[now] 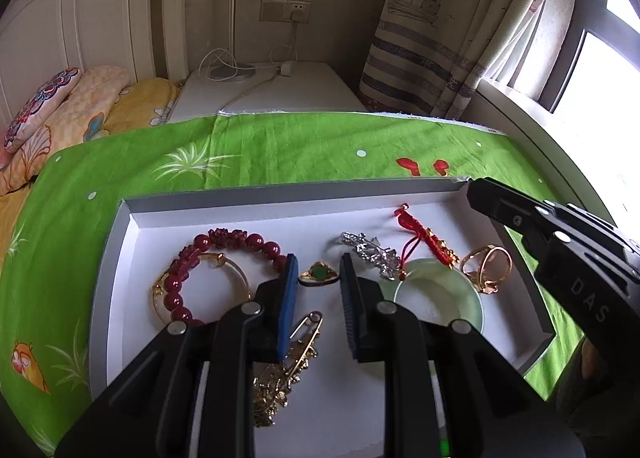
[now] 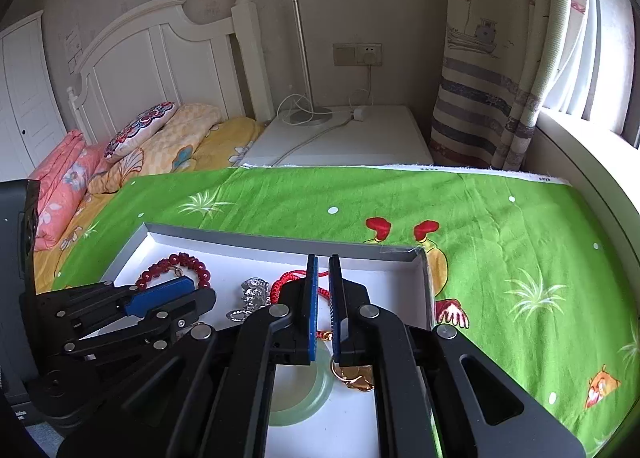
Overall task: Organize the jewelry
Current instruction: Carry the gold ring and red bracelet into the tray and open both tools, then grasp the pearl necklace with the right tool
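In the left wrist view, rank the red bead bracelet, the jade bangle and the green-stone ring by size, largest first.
1. red bead bracelet
2. jade bangle, partly hidden, so its rank against the bracelet is unsure
3. green-stone ring, clearly smallest

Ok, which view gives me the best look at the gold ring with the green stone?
The left wrist view. The green-stone ring lies in full sight on the tray floor, just beyond the left gripper. The right wrist view does not show it; the left gripper's body covers that part of the tray.
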